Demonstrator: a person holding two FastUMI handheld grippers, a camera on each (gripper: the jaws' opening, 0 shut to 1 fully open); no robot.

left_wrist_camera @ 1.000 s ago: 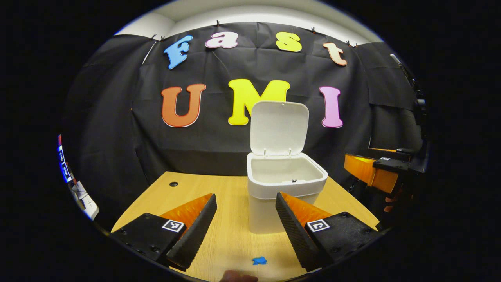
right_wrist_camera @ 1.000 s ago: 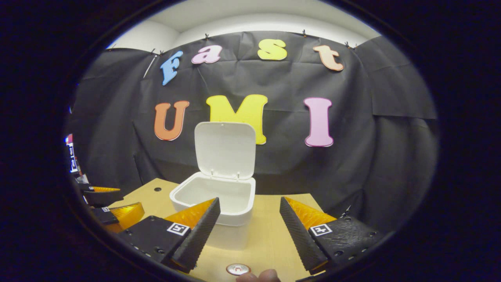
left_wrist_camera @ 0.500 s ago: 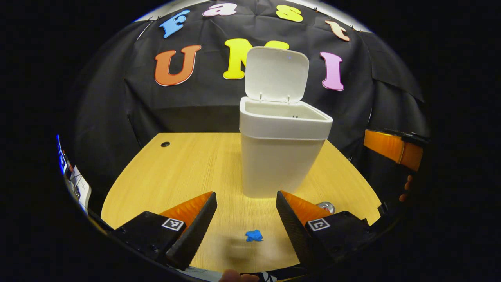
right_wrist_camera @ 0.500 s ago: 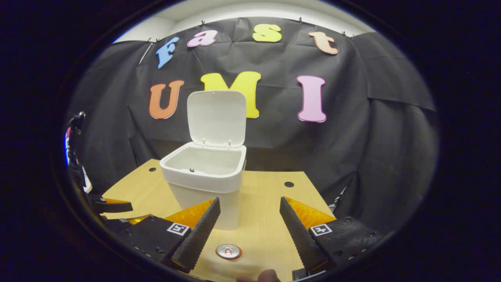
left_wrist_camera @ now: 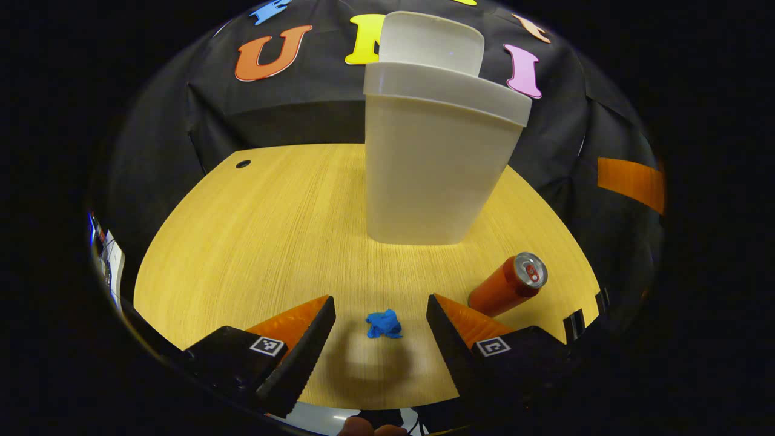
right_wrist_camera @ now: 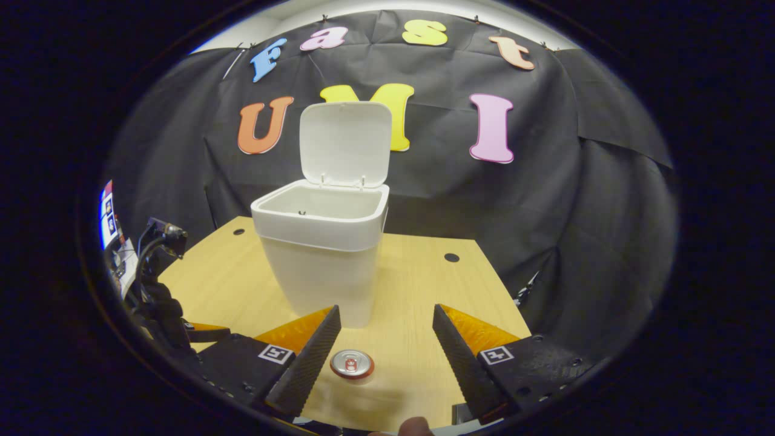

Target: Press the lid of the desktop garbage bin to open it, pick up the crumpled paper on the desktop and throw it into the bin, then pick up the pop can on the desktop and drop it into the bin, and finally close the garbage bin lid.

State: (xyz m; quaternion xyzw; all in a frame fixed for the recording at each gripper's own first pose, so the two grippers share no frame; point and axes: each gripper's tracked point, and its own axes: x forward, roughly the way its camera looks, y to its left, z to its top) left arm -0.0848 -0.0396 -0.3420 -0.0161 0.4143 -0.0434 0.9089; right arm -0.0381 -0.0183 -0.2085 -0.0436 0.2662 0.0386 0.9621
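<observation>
Crumpled paper (left_wrist_camera: 383, 324), a small blue wad, lies on the bench (left_wrist_camera: 272, 230) between the two fingers of our left claw (left_wrist_camera: 380, 339), which stands wide and holds nothing. The garbage bin (left_wrist_camera: 433, 163) stands upright farther back on the bench, and its lid (right_wrist_camera: 345, 144) is raised, so we judge the opening step done and the paper pickup now in hand. The pop can (left_wrist_camera: 508, 284) stands just to the right of the paper in the left gripper view, near the front of the bin but apart from it.

Our right claw (right_wrist_camera: 381, 357) is also wide and empty. In the right gripper view the can's top (right_wrist_camera: 352, 364) shows below and between its fingers, with the bin (right_wrist_camera: 321, 260) just behind.

For the next move, we judge that the left claw must go down around the wad and close on it. The paper is small and light, so the fingers need to meet it squarely or it may slip aside. Then it must be carried up over the rim.

What we see of the bin's inside, its upper walls, looks bare; the bottom is hidden from us.
</observation>
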